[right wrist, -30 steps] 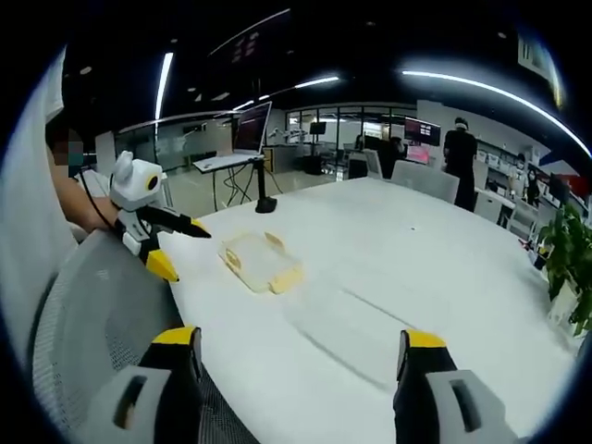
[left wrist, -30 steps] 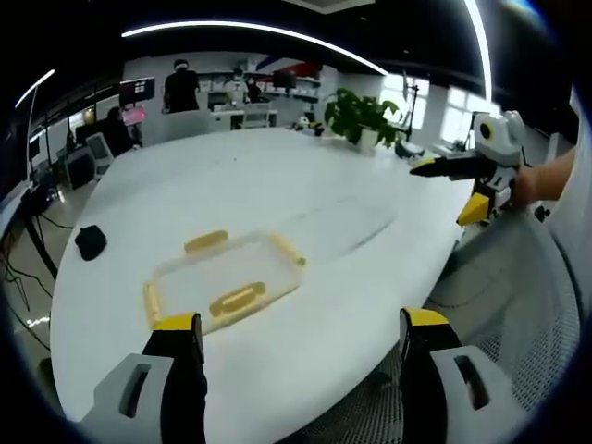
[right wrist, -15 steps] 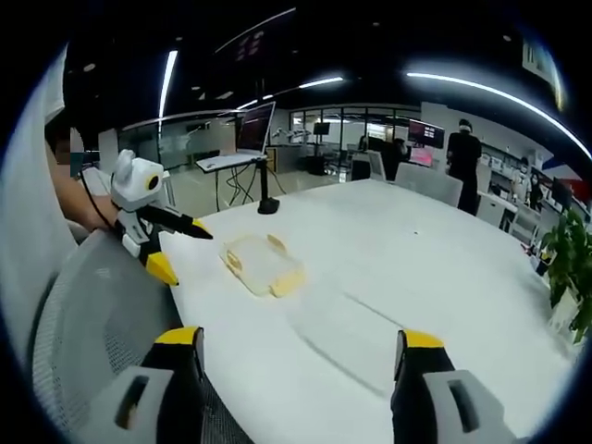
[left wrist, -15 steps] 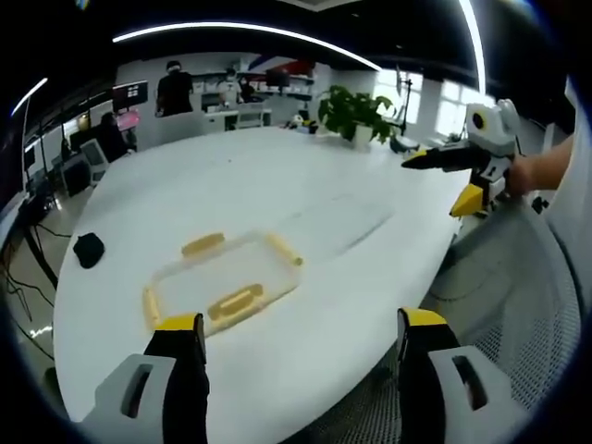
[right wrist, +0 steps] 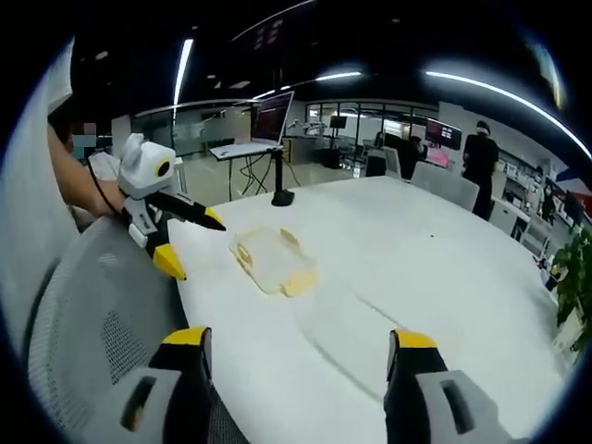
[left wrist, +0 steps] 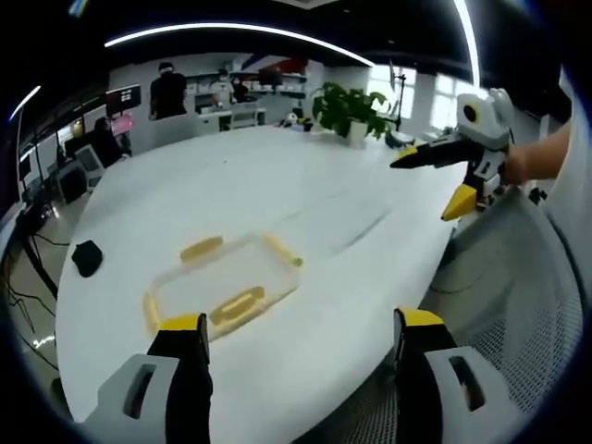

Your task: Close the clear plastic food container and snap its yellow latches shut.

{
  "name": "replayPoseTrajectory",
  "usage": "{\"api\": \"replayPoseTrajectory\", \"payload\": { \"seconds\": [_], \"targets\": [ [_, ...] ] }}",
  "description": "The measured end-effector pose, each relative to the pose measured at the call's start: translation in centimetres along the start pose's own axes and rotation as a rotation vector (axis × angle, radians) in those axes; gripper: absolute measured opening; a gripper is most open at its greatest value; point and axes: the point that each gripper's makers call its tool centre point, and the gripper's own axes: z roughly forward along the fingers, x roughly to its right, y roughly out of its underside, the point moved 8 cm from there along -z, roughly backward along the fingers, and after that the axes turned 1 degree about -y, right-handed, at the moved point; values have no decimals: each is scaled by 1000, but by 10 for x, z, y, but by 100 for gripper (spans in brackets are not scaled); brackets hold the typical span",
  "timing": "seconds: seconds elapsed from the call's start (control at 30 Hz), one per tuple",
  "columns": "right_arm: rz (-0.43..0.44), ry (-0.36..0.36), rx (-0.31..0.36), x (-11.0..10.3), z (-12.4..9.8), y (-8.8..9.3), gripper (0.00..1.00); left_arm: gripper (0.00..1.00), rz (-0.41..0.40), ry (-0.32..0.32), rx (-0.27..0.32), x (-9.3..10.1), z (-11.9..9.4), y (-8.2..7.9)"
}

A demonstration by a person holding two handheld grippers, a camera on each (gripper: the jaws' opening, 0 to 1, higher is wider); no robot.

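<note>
A clear plastic container (left wrist: 222, 289) with yellow latches on its sides lies flat on the white table (left wrist: 231, 185), just beyond my left gripper (left wrist: 301, 326). That gripper's jaws stand wide apart with nothing between them. A faint clear lid (left wrist: 340, 227) lies on the table to the container's right. My right gripper (left wrist: 435, 165) hovers above the table's right edge, held by a hand. In the right gripper view the container (right wrist: 273, 262) lies past my open right gripper (right wrist: 298, 342), with the clear lid (right wrist: 344, 326) nearer. The left gripper (right wrist: 180, 222) hangs just left of the container.
A small black object (left wrist: 86, 257) rests near the table's left edge. A potted plant (left wrist: 347, 111) stands at the far side. A grey mesh chair (left wrist: 518, 305) sits by the near edge. A monitor on a stand (right wrist: 277, 190) stands beyond the container. People stand at the back.
Both views have drifted slightly with the hands. The right gripper sits a little higher and nearer in the left gripper view. The container and lid have not moved.
</note>
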Motion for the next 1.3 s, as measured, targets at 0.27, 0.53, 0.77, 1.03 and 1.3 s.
{"api": "replayPoseTrajectory", "payload": {
  "seconds": [0.27, 0.53, 0.77, 1.03, 1.3],
  "targets": [
    [-16, -9, -6, 8, 6, -6, 73, 79, 17, -5, -13, -11, 2, -2],
    [-34, -24, -12, 10, 18, -15, 72, 78, 29, 7, -28, -19, 4, -1],
    [-43, -46, -40, 9, 32, -21, 64, 78, 57, 18, -46, -23, 6, 1],
    [-85, -76, -47, 5, 46, -30, 65, 76, 79, 14, -57, -34, 8, -1],
    [-120, -107, -74, 6, 57, -31, 63, 76, 102, 29, -63, -42, 9, -5]
  ]
}}
